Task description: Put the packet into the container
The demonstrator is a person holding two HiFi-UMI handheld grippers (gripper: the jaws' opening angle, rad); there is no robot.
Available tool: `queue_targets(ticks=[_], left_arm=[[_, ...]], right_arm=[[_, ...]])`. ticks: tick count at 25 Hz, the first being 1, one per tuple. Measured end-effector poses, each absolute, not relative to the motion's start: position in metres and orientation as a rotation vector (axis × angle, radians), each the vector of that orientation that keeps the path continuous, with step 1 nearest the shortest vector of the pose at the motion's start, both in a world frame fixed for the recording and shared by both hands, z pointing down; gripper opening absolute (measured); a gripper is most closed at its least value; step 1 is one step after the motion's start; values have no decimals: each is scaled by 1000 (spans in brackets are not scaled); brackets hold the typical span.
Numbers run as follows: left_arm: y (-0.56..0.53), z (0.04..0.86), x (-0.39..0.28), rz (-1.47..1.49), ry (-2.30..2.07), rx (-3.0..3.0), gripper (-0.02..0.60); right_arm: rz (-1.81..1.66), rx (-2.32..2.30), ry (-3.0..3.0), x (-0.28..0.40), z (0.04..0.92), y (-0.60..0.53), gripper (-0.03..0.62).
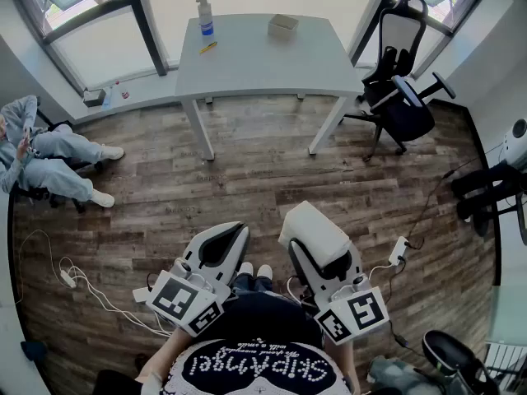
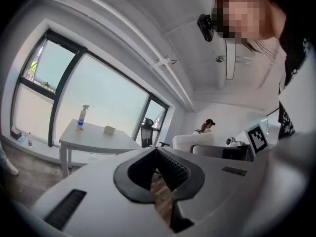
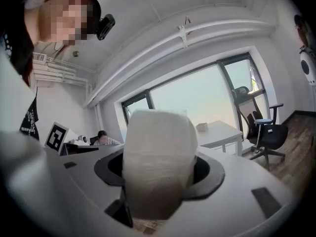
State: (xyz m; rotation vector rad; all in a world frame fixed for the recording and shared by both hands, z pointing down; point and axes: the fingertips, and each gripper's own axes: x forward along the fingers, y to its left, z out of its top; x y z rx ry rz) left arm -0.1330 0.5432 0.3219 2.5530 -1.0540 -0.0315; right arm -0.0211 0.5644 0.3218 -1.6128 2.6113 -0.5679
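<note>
Floor (image 1: 247, 171): wood-grain planks, matt, weathered brown-grey. Worktop (image 1: 263, 56): smooth, matt white. Packet (image 3: 157, 152): white soft-looking wrap, faintly crinkled, matt. Left gripper (image 1: 224, 239) shell: smooth matt white plastic; fingers (image 2: 174, 171) black, ribbed. Spray bottle (image 1: 206, 15): clear plastic. Container (image 1: 282, 26): looks like plain cardboard.

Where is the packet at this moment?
The white packet is held in the right gripper, at the head view's lower right, well short of the table.
</note>
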Motion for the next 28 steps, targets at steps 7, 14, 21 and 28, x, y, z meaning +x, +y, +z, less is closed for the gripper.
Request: queue_targets(ticks=[7,14,21,28], left_arm=[[540,321,-136,-31,-1076,2546,8],[548,319,-130,-33,-1072,2555,8],[554,320,-113,-20,-1073,2564,8],[558,321,-83,-15,-1080,2590,8]], right_arm=[[-569,-1595,2620,-22,319,562,284],[-572,-1584,2626,-18,319,570,284],[-599,-1464,2612,-8,313,579,284],[-553,-1492,2625,20,317,582,284]])
